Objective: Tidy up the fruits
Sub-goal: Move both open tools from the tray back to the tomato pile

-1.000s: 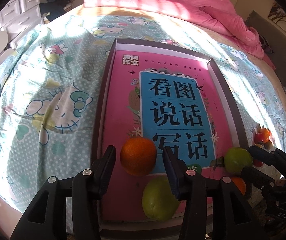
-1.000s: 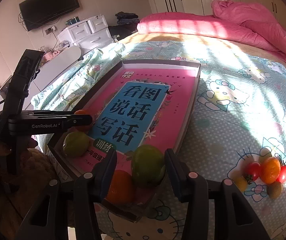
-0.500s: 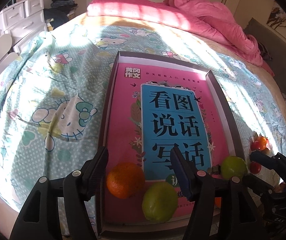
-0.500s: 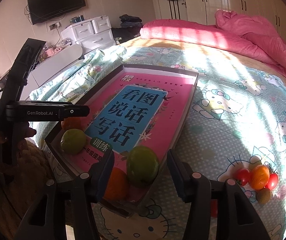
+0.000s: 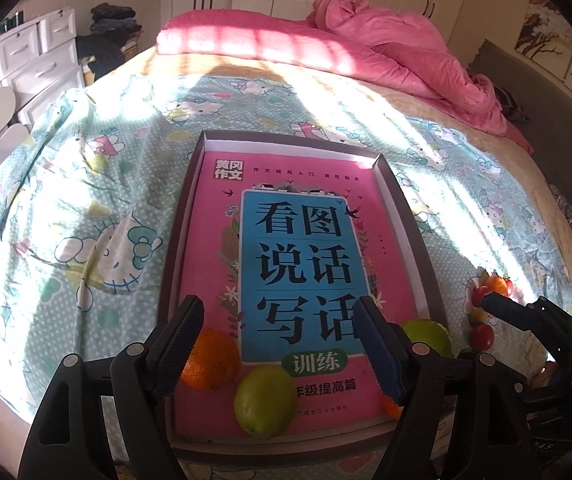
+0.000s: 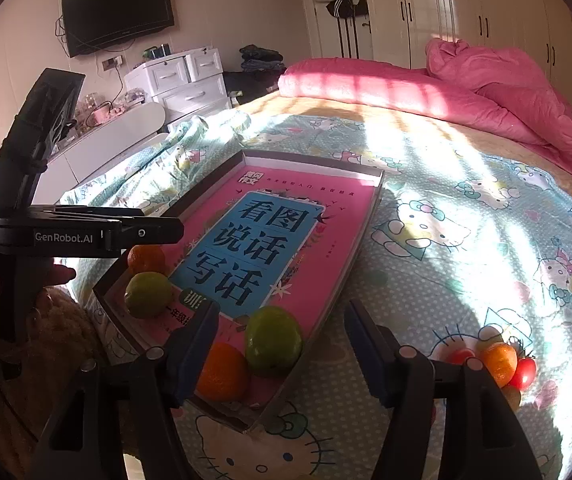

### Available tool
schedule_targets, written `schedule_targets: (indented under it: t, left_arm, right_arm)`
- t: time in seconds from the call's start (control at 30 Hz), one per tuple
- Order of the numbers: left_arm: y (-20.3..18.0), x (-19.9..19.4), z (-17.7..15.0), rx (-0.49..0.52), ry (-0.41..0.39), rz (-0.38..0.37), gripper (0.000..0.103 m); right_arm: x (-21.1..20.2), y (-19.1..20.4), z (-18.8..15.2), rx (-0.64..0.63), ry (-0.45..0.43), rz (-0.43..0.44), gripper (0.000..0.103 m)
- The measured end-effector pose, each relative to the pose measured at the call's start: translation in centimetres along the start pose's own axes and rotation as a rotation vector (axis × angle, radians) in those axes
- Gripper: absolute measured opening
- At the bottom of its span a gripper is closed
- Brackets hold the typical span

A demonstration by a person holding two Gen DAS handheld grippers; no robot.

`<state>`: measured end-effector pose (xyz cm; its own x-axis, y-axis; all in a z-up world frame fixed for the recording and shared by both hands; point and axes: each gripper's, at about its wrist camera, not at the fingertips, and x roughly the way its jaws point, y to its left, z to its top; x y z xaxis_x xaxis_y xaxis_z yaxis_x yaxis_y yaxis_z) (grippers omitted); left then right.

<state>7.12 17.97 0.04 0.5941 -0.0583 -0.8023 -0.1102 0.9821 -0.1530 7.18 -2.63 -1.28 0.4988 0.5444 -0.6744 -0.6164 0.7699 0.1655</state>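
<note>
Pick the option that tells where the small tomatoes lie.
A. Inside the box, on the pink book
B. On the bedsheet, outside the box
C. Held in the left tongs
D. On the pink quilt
B: the small tomatoes lie in a cluster on the bedsheet, apart from the box, which holds only the two oranges and two green fruits on the pink book.

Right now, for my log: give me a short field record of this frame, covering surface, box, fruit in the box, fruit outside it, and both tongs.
surface: bed sheet with cartoon cat print
box: shallow box lined with a pink book
fruit in box: two oranges, two green fruits, all at the near end
fruit outside: small pile of tomatoes on the sheet, right of the box
left tongs: open, empty, above the box
right tongs: open, empty, over the box's near corner
</note>
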Motion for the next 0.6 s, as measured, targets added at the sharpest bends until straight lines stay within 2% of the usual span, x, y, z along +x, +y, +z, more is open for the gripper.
schedule_targets:
  t: [0.43,0.6]
  left_arm:
    - [-3.0,-1.4,0.1,0.033,-0.015,0.002,0.079]
    - [-4.5,-1.7,0.1,0.041,-0.015,-0.019,0.079]
  right_arm:
    - [-1.9,-1.1,0.1,0.004,-0.047,-0.018,0.066]
    - [-2.9,-1.4,-0.1,-0.023,-0.062,-0.036,0.071]
